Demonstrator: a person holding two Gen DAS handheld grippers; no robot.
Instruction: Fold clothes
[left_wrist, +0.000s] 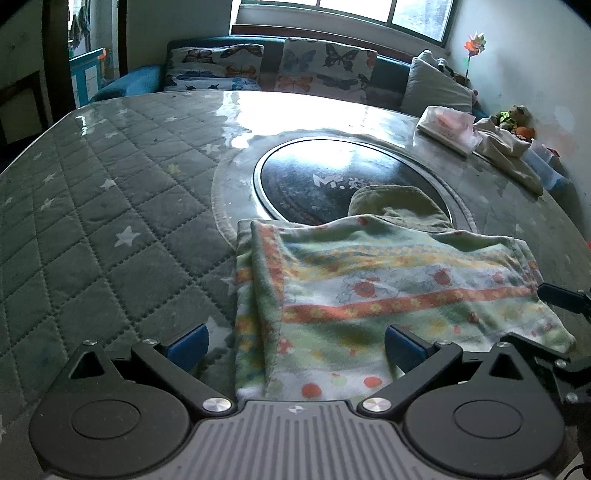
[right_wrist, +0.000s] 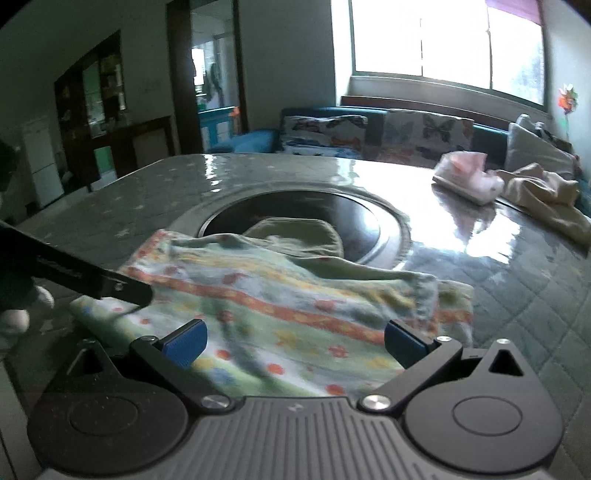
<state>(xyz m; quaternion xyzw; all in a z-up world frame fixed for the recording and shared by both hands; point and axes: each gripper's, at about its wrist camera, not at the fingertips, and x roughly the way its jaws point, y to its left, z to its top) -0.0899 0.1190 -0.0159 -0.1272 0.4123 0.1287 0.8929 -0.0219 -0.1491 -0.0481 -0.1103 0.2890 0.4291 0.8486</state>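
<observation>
- A pale green cloth (left_wrist: 388, 291) is banded in orange-red and yellow stripes and dotted with red and yellow flowers.
- An olive-green garment (left_wrist: 399, 206) is seen behind it.
- The table cover (left_wrist: 110, 206) is quilted grey-green with white stars.
- A glossy black disc (left_wrist: 314, 181) is set in the table.
- Blue pads (right_wrist: 186, 341) are carried on black gripper fingers.
- Sofa cushions (left_wrist: 325, 70) are printed with butterflies.

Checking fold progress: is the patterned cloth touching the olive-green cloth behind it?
Touching. Left wrist view shows the patterned cloth's far edge overlapping the olive-green cloth; no gap.
</observation>
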